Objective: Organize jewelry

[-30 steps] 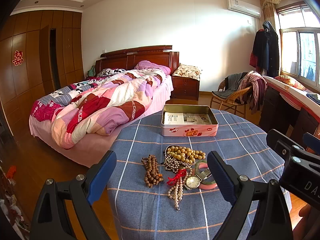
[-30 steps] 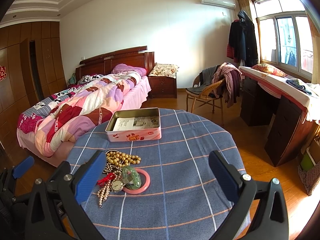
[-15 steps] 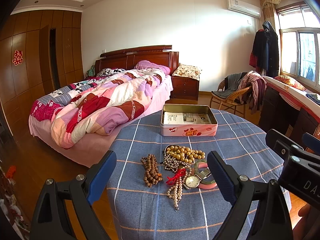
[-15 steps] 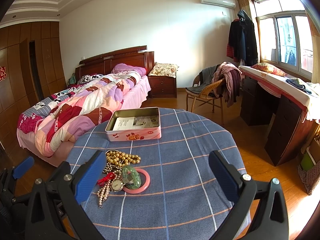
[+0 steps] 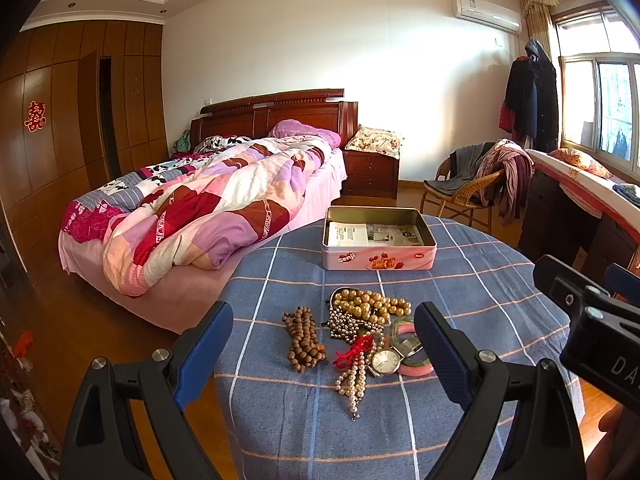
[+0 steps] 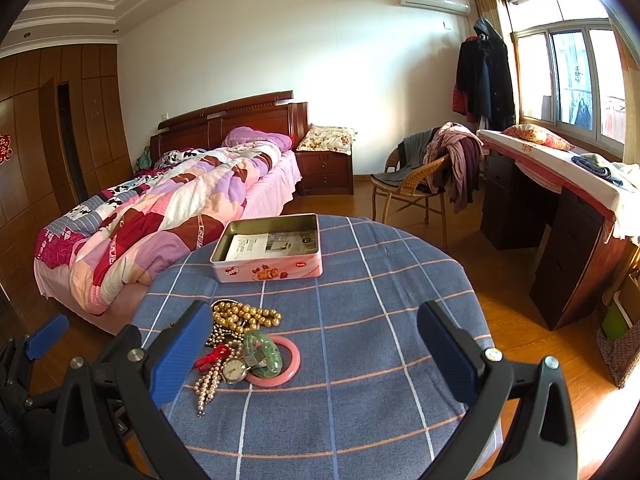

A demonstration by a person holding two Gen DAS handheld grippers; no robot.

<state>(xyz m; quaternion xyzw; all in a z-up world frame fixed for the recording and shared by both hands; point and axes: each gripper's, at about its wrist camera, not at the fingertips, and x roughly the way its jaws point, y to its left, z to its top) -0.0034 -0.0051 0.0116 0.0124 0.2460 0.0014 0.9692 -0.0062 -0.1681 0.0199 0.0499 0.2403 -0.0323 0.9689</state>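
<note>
A heap of jewelry lies on the blue checked tablecloth (image 5: 500, 292): a brown wooden bead string (image 5: 304, 338), gold beads (image 5: 370, 304), silver beads (image 5: 346, 326), a pearl strand with a red bow (image 5: 354, 376), a wristwatch (image 5: 386, 360), and green and pink bangles (image 6: 274, 354). Behind it stands an open pink tin (image 5: 378, 238) lined with paper. My left gripper (image 5: 324, 354) is open and empty, above the near side of the heap. My right gripper (image 6: 314, 354) is open and empty, just right of the heap.
The round table (image 6: 400, 280) drops off on all sides. A bed (image 5: 208, 204) with a patchwork quilt stands to the left, a wicker chair (image 6: 412, 188) with clothes behind, and a dark desk (image 6: 560, 216) by the window on the right.
</note>
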